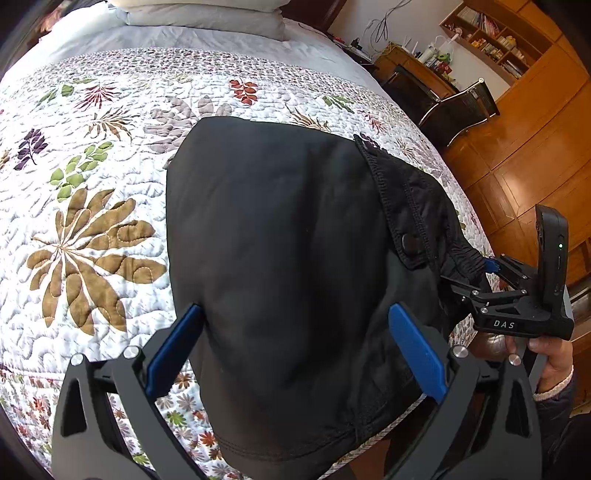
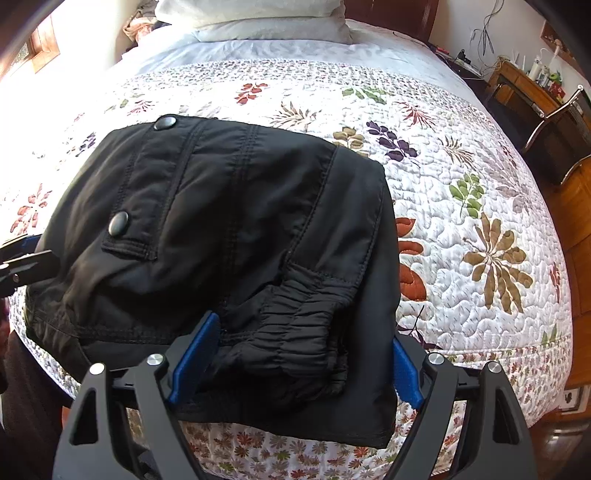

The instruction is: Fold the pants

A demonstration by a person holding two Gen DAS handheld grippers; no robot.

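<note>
Black pants (image 1: 273, 240) lie folded into a compact bundle on the flowered quilt (image 1: 92, 184) near the bed's front edge. My left gripper (image 1: 295, 332) is open, its blue pads straddling the near end of the bundle. My right gripper (image 2: 303, 354) is open around the gathered elastic waistband (image 2: 306, 314); it also shows in the left wrist view (image 1: 491, 266) at the bundle's right side. A pocket flap with two snap buttons (image 2: 119, 223) faces up in the right wrist view. Whether the pads touch the cloth I cannot tell.
White pillows (image 1: 207, 14) lie at the head of the bed. A wooden desk (image 1: 413, 66), a chair (image 1: 461, 107) and shelves (image 1: 491, 33) stand to the right on the wooden floor (image 1: 517, 177). The quilt's front edge (image 2: 295, 458) runs just under both grippers.
</note>
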